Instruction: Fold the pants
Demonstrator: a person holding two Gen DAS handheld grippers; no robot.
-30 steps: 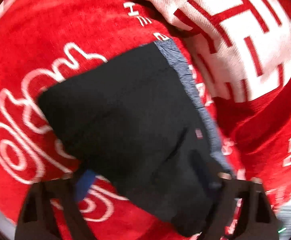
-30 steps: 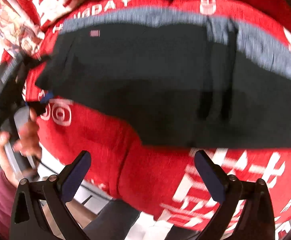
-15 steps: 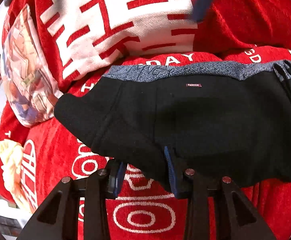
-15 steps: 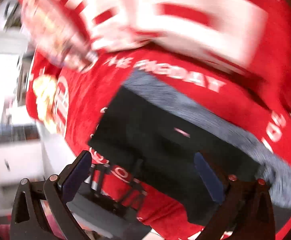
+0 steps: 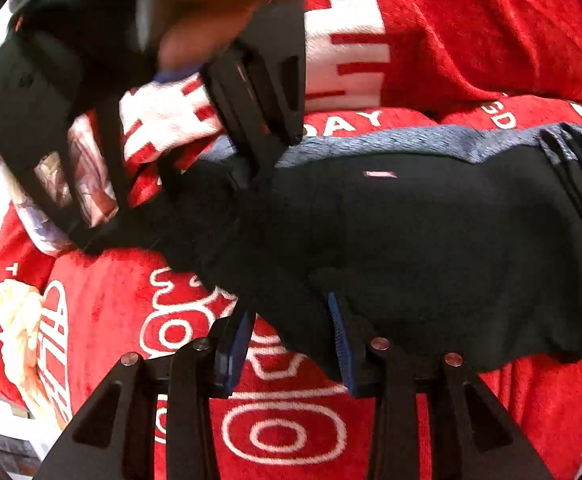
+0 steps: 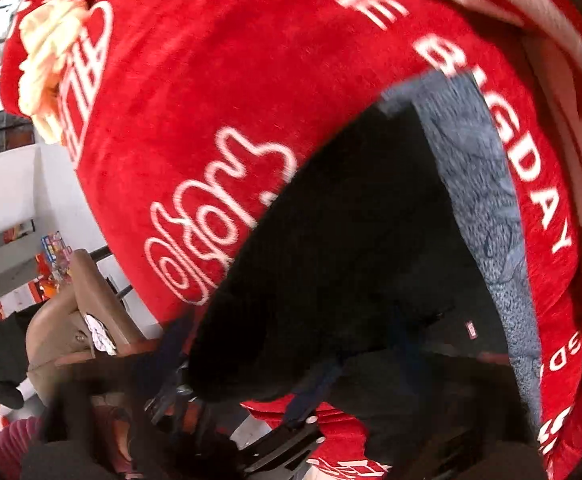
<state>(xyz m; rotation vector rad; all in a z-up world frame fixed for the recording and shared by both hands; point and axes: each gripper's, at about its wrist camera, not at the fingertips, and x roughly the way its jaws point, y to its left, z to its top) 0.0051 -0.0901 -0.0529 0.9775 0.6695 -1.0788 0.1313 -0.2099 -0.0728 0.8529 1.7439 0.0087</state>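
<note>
Red blanket point(image 6: 219, 92) w/ white lettering, tan chair point(image 6: 71, 320), white wall point(image 6: 7, 184).

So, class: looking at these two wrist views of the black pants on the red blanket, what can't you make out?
- Right hand-held gripper, left wrist view: its fingertips vanish against the black pants, so pad contact can't be told; its jaws are closing.
- Right wrist view: motion blur smears the lower frame.
- Pants, both views: the legs run off the frame edges.
- Small label: too small to read.
- Left hand-held gripper: cloth hides its pad faces.
</note>
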